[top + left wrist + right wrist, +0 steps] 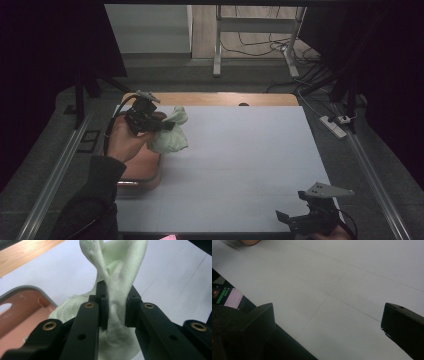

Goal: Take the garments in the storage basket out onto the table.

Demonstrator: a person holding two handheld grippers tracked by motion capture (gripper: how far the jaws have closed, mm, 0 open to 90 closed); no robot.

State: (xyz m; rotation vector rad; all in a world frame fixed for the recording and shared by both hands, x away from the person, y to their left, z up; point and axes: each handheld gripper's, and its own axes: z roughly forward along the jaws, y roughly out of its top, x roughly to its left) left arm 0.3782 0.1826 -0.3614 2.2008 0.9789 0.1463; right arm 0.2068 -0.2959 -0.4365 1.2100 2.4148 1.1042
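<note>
While you hold the left gripper (161, 126) over the table's left side, its black jaws pinch a pale green crumpled cloth (170, 135) by a bunched fold, so the cloth hangs lifted beside the shallow pink plastic tray with a grey rim (145, 170). In the left gripper view the pads squeeze only a narrow twist of fabric (117, 307); if you swing quickly, that thin fold could slide out and the cloth would drop half on the tray rim. Its loose lower bulk may also drag across the white table cover (240, 165). Farther right, your right gripper (300, 220) rests near the front edge, jaws spread wide and holding nothing.
</note>
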